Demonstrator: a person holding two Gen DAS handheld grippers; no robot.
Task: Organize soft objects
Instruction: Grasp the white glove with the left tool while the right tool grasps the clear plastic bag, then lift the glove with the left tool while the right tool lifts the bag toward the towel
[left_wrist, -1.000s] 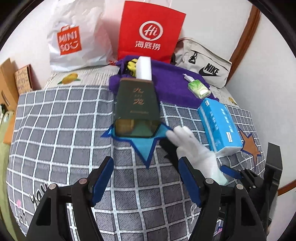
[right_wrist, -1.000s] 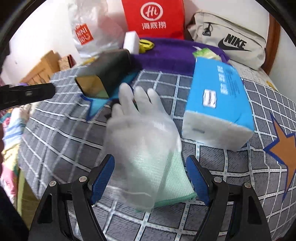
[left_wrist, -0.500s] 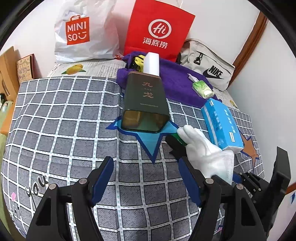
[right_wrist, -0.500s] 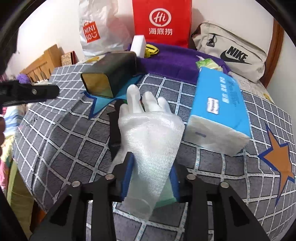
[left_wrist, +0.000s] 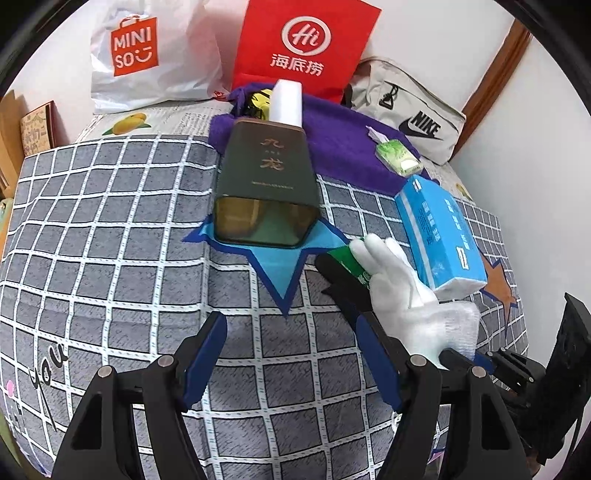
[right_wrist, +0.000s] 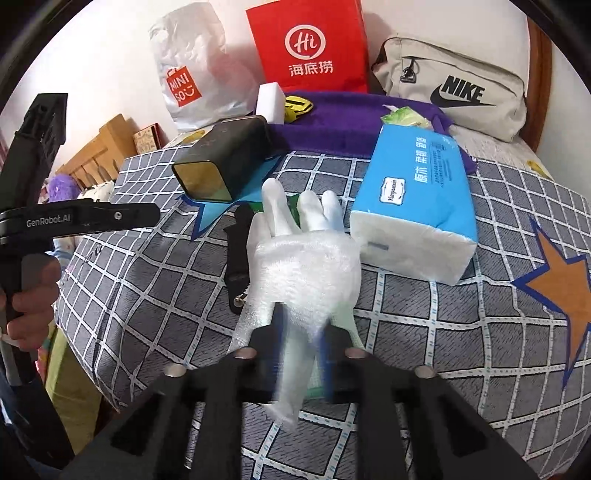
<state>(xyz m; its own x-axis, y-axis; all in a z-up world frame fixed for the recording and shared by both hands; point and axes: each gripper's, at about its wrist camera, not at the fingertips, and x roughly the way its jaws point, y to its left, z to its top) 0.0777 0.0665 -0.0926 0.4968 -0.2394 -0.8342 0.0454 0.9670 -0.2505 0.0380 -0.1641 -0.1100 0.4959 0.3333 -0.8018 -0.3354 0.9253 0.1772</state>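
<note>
A white knit glove (right_wrist: 306, 266) lies on the grey checked bedcover (right_wrist: 424, 332), fingers pointing away, beside a blue tissue pack (right_wrist: 417, 206). My right gripper (right_wrist: 299, 354) is closing, and its blue pads pinch the glove's cuff. A pale green cloth (right_wrist: 343, 321) shows under the cuff. In the left wrist view the same glove (left_wrist: 402, 295) is lifted at the wrist end, over a green packet (left_wrist: 347, 262). My left gripper (left_wrist: 291, 354) hangs open over the bedcover, left of the glove, with nothing between its fingers.
A dark green tin (left_wrist: 266, 188) lies on its side ahead. Behind it a purple towel (left_wrist: 340, 140) carries a white block (left_wrist: 286, 101) and a green wipes pack (left_wrist: 399, 157). A red bag (left_wrist: 303, 48), a white bag (left_wrist: 147, 55) and a beige pouch (left_wrist: 410, 107) line the wall. A black object (right_wrist: 238, 254) lies left of the glove.
My right gripper's jaws have come together from wide apart onto the glove's cuff, and the cuff has bunched and risen a little. The left gripper has stayed open.
</note>
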